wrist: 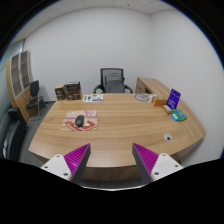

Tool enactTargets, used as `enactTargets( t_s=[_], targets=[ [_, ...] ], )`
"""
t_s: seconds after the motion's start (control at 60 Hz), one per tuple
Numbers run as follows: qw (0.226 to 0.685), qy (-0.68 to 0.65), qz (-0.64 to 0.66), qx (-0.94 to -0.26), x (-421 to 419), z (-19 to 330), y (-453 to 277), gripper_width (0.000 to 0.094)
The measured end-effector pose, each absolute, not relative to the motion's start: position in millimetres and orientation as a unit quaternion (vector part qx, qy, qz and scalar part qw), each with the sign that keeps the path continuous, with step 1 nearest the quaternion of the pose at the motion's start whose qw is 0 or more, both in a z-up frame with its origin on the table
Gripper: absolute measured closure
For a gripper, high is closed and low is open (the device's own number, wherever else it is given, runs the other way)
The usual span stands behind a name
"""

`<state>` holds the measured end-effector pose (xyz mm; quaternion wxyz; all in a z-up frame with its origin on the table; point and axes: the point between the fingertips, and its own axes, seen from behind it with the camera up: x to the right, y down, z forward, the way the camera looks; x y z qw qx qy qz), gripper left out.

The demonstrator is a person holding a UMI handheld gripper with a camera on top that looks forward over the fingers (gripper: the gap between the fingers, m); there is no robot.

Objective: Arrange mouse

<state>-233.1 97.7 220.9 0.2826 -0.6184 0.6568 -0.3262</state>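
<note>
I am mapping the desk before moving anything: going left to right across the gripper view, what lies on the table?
Mouse on its mat → papers → small box → purple upright card → teal object. The fingers are open, short of the table.

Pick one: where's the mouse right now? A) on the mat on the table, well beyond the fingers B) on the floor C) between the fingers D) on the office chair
A, the mouse sits on the mat on the table, far ahead of the open fingers, which hold nothing.
</note>
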Motion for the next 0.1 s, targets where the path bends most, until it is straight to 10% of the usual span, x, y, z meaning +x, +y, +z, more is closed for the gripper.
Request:
enactTargets(
  t_s=[0.1],
  targets=[
    [0.284, 0.655, -0.313, -0.626, -247, 219, 98, 0.007]
  ],
)
